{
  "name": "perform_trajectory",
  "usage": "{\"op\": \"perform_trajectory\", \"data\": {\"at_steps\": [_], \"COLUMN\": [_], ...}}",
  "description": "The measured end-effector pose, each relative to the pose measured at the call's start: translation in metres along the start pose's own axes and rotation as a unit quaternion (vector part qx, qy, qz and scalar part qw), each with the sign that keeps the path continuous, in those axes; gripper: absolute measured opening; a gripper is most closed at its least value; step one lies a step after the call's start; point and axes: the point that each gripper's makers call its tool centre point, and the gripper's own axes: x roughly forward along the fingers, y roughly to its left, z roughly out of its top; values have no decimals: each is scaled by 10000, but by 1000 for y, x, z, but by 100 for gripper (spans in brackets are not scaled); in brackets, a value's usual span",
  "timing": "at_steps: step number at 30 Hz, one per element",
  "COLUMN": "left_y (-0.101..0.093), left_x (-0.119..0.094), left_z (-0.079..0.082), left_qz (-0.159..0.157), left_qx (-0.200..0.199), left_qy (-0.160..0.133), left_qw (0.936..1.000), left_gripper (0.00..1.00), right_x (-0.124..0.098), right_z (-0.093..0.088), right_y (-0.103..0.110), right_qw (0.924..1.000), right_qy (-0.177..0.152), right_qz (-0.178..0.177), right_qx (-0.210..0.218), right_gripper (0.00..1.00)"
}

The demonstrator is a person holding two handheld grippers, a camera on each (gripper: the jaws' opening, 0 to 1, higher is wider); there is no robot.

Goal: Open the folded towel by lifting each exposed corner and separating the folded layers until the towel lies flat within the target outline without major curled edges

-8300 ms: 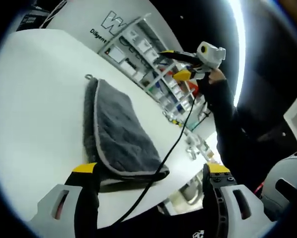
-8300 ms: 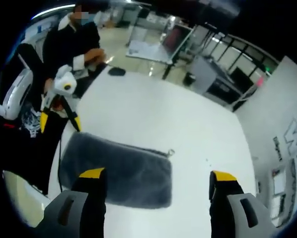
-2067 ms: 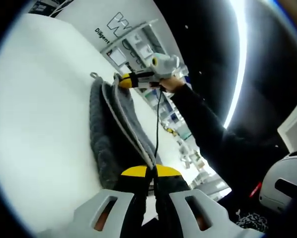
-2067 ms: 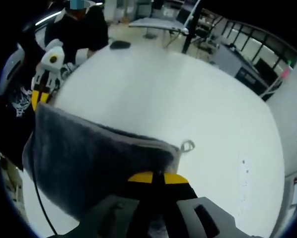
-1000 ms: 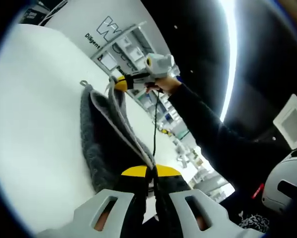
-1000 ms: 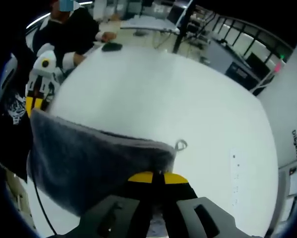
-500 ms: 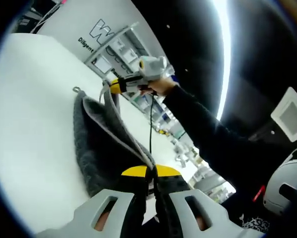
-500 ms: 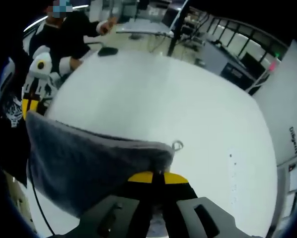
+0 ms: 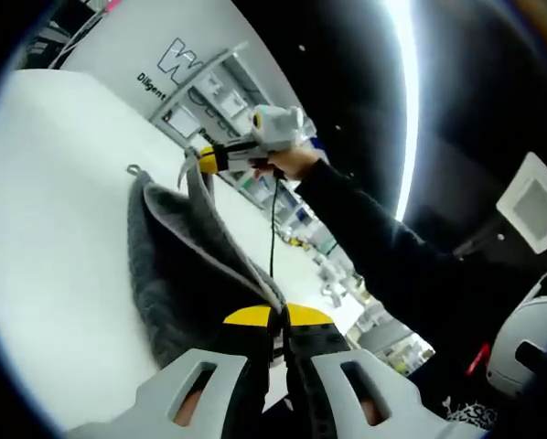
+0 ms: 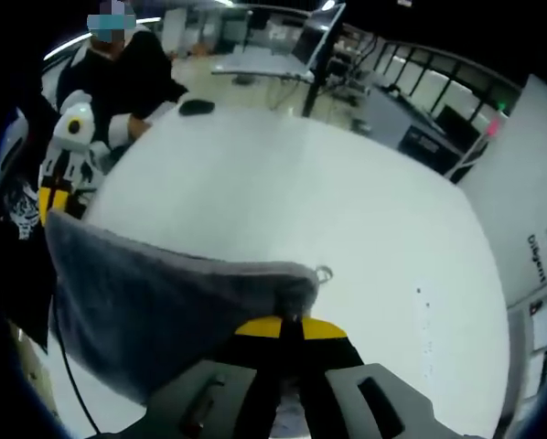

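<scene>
Both grippers are clamped tight on the gray towel (image 9: pixel 177 265): left gripper (image 9: pixel 272 317) pinches one corner, right gripper (image 10: pixel 290 326) the other, yellow-tipped fingers fully closed. The top layer hangs lifted between them above the white counter (image 10: pixel 347 219), with the rest of the towel down on it.

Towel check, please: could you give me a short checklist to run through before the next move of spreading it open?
1. Left gripper shut on a corner of the towel: ok.
2. Right gripper shut on the other corner, near the hanging loop: ok.
3. Top layer raised off the table between the two grippers: ok.
4. Layers separating, a gap showing along the fold in the left gripper view: ok.
5. Towel flat, no curled edges: not ok, it is still folded and lifted.
6. Target outline located on the table: cannot tell.
</scene>
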Motion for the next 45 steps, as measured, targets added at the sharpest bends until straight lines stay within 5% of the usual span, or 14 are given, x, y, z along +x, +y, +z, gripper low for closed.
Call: {"op": "perform_trajectory", "data": {"at_steps": [8, 18, 36, 45], "left_y": [7, 16, 22, 23], "left_x": [-4, -5, -3, -5], "left_z": [-4, -10, -12, -11], "left_qz": [77, 93, 18, 9], "left_qx": [-104, -272, -429, -451], "left_qy": [-28, -24, 47, 8], "left_qw": [9999, 9996, 9991, 9990], "left_gripper": [0, 1, 1, 1], "right_x": [20, 61, 78, 85], "right_z": [-2, -14, -16, -21], "right_y": [2, 15, 14, 20], "right_qw": [10000, 9980, 9942, 9921], "right_qy": [28, 438, 789, 702], "right_qz": [90, 425, 711, 1037], "right_qx": [15, -145, -194, 66], "right_gripper": [0, 0, 15, 7]}}
